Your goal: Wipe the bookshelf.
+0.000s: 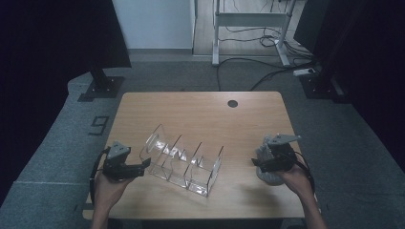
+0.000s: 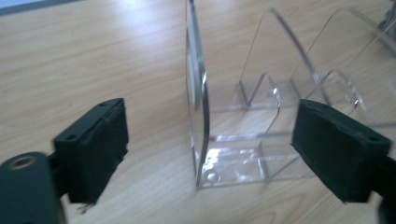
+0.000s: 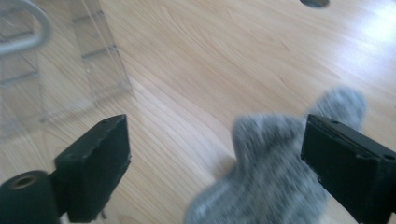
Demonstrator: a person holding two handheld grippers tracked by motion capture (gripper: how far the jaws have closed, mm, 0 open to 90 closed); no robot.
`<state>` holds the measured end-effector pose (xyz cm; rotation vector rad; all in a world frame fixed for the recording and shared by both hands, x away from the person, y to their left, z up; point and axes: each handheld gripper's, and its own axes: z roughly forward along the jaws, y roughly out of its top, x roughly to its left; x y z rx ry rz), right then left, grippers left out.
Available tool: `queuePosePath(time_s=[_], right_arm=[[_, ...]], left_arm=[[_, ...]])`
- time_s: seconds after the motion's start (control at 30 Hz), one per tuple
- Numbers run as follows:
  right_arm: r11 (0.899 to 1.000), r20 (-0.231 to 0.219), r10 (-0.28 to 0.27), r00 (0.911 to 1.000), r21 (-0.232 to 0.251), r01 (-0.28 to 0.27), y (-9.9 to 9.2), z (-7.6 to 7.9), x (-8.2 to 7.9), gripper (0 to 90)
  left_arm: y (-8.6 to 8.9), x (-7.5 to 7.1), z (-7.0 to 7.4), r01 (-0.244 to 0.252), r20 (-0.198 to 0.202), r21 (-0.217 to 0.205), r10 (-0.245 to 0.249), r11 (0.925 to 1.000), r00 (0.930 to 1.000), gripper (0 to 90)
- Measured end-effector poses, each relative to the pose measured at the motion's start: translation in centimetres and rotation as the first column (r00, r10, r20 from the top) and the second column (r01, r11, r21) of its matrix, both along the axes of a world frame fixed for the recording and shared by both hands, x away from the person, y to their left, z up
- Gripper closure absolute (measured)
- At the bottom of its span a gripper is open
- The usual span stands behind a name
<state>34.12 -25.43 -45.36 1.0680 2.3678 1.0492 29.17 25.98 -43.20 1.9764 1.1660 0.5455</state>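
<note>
A clear acrylic rack [image 1: 184, 161] with several upright dividers stands slantwise on the wooden table [image 1: 200, 114]. My left gripper [image 1: 143, 166] is at the rack's left end. In the left gripper view its jaws [image 2: 210, 126] stand wide open, with the rack's end wall [image 2: 198, 107] between them and touching neither pad. A grey sock [image 1: 268, 177] lies on the table at the right, partly under my right gripper [image 1: 258, 162]. In the right gripper view the sock [image 3: 275, 163] lies blurred below the open jaws [image 3: 217, 140], which hold nothing.
A round cable hole [image 1: 232, 103] sits near the table's far edge. Beyond the table are two black stands [image 1: 101, 86], a white desk frame [image 1: 250, 28] and cables on the floor. Bare wood lies between the rack and the sock.
</note>
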Motion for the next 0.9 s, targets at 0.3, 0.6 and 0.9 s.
queuePosePath(time_s=[0.3,0.6,0.9], right_arm=[[0.995,0.004,0.097,0.9953,0.02,-0.097,3.4,0.7,0.9,5.2],[0.987,-0.028,0.158,0.987,0.028,-0.157,5.0,-1.1,0.9,6.2],[0.978,-0.055,0.207,0.9769,0.037,-0.205,6.4,-2.1,1.0,6.6]], left_arm=[[0.4,0.0,-2.5,0.015,-0.034,0.012,-0.014,0.9998,0.9993,0.0],[-0.6,0.9,-3.6,0.02,-0.038,0.034,-0.019,0.9992,0.9991,0.0],[-1.2,2.1,-4.1,0.007,-0.049,0.038,-0.005,0.9992,0.9988,0.0]])
